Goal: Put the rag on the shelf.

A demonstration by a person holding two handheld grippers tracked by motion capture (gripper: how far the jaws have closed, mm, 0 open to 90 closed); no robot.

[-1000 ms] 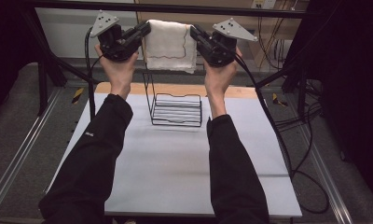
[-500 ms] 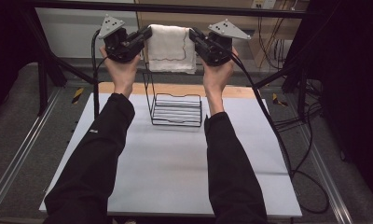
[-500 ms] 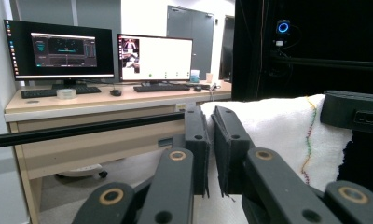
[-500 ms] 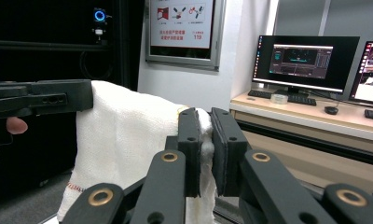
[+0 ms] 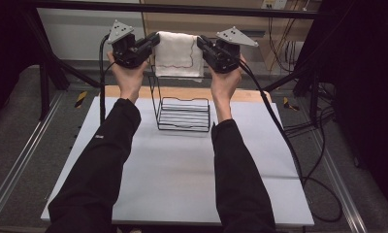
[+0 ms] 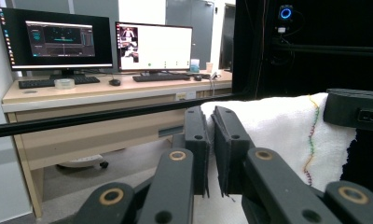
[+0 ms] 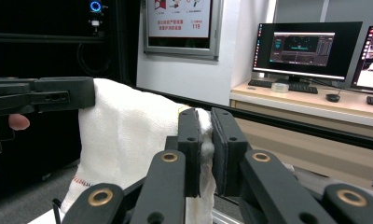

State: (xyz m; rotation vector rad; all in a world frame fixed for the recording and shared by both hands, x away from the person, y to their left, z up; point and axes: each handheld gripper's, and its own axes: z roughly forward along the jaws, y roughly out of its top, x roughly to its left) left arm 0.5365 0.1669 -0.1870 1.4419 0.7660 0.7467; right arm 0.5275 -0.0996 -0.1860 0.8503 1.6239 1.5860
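Towel (image 5: 178, 53) corners hidden in jaws | lower edge behind rack (image 5: 183, 114)

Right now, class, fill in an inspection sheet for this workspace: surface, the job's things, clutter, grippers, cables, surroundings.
Surface: white table, bare around the rack.
Job's things: white towel stretched above black wire rack.
Clutter: nothing seen.
Grippers: left gripper and right gripper each shut on a top corner of the towel.
Cables: cable trails from the right gripper across the table's right edge.
Surroundings: desk with monitors, black frame bars.
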